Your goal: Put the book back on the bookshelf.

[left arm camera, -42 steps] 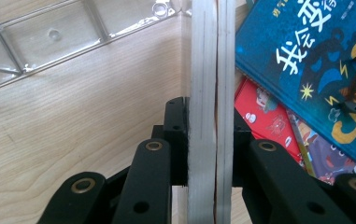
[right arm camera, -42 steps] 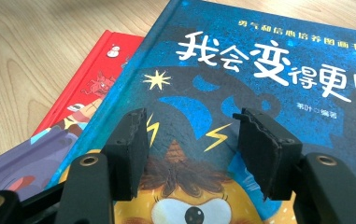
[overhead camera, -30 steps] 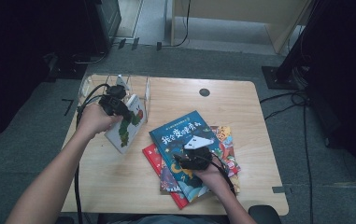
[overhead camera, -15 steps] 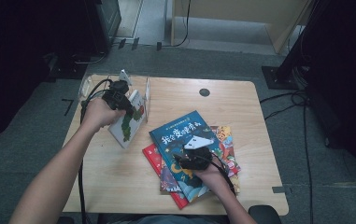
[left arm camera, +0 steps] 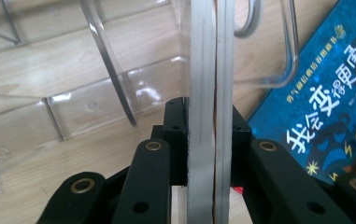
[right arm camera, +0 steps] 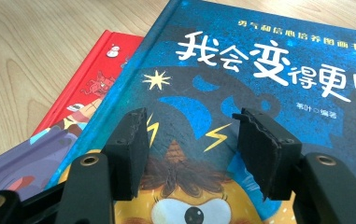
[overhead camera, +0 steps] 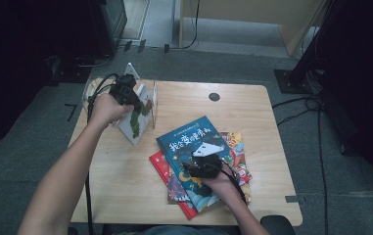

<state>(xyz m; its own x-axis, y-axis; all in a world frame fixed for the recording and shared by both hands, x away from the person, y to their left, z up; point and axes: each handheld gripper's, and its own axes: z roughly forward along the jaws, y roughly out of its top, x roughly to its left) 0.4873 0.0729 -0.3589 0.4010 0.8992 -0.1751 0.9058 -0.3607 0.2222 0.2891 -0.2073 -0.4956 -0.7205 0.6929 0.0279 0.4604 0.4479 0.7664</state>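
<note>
Filing a book into the clear rack

On the table (overhead camera: 125, 196) I steer the book (overhead camera: 136, 115) toward the clear rack (left arm camera: 96, 93) at the far left corner; the pile of books (overhead camera: 201, 166) lies near the front edge. I keep the book square to the dividers and lower it straight, judging a tilt could snag. It stands on edge, long axis running up and away. My left gripper (left arm camera: 208, 140) clamps it; my right gripper (right arm camera: 189, 154) hovers wide, empty, above the blue book (right arm camera: 269, 93).

table lit | surroundings dark | glare on clear rack (left arm camera: 96, 93) (soft focus)
</note>
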